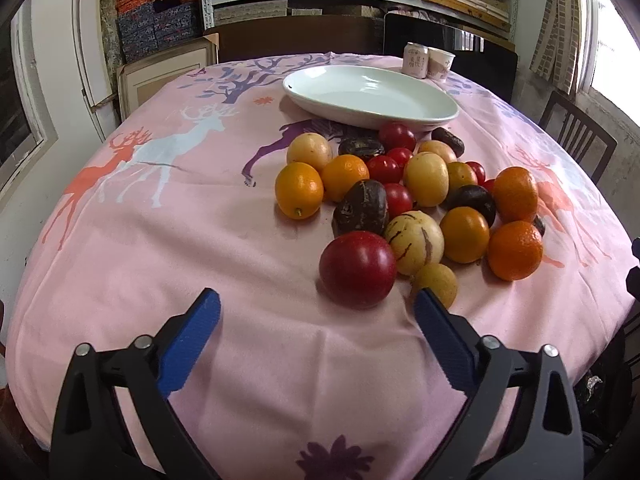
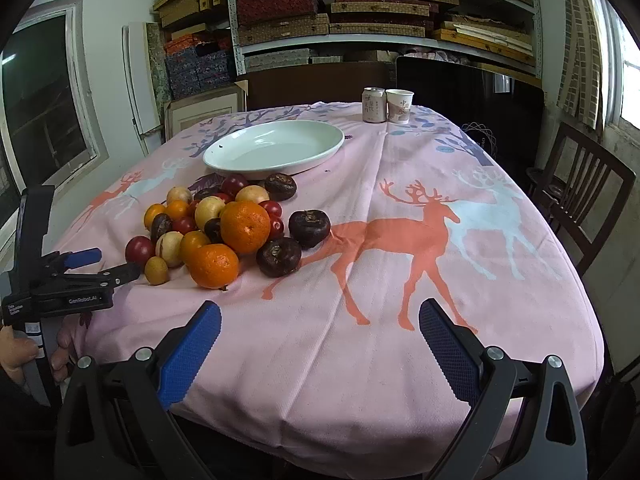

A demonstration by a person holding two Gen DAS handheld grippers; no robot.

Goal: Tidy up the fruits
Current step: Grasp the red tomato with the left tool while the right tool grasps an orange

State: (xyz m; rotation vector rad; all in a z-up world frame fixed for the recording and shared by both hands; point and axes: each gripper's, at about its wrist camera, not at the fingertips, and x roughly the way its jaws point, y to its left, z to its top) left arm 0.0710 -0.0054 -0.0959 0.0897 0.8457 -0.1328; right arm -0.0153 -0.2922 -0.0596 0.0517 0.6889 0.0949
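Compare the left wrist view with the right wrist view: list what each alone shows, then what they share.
Left wrist only: the red plum close-up, just ahead of the open left gripper.

Right wrist only: the left gripper from outside, the hand holding it, and the open right gripper.

Both: white plate, fruit pile, can, paper cup.

Bare tablecloth lay open at the near side; a fruit pile crowded the white plate.
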